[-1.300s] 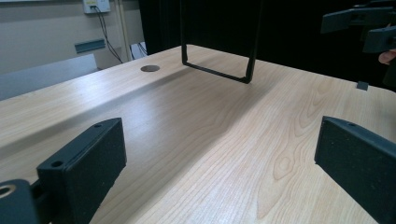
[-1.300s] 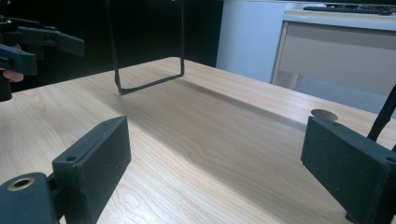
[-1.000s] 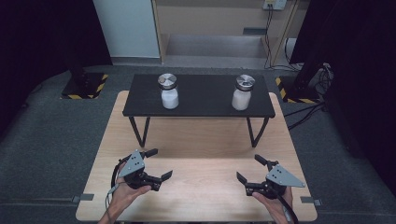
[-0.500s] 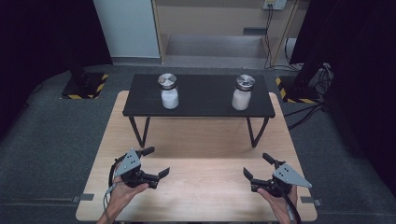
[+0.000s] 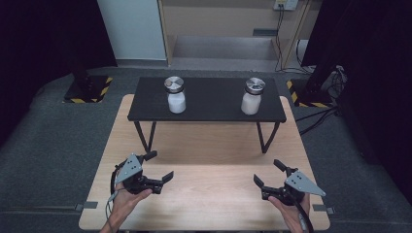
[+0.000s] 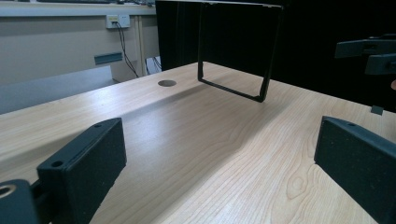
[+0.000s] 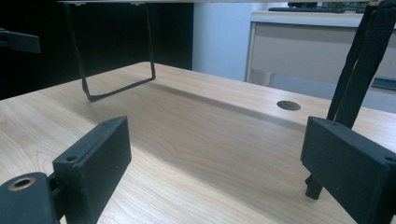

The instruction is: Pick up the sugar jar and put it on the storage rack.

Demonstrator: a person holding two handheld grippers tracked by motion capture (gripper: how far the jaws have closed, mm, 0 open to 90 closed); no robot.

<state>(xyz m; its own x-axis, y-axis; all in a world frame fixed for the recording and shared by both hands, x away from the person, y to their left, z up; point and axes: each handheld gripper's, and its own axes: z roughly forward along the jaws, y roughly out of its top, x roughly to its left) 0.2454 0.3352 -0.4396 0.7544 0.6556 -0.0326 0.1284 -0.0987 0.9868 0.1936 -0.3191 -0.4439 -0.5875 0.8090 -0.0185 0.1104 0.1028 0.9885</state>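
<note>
Grey carpet surrounds the wooden worktop in the high view; a black bench carries 2 jars, well apart from the left hand-held gripper and the right hand-held gripper, both spread and empty. Left gripper view: jaws wide over bare wood. Right gripper view: jaws wide, bench leg ahead.

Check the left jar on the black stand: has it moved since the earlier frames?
No. The left jar sits at the same spot on the black stand, with the same gap to the stand's left edge and to the right jar.
</note>
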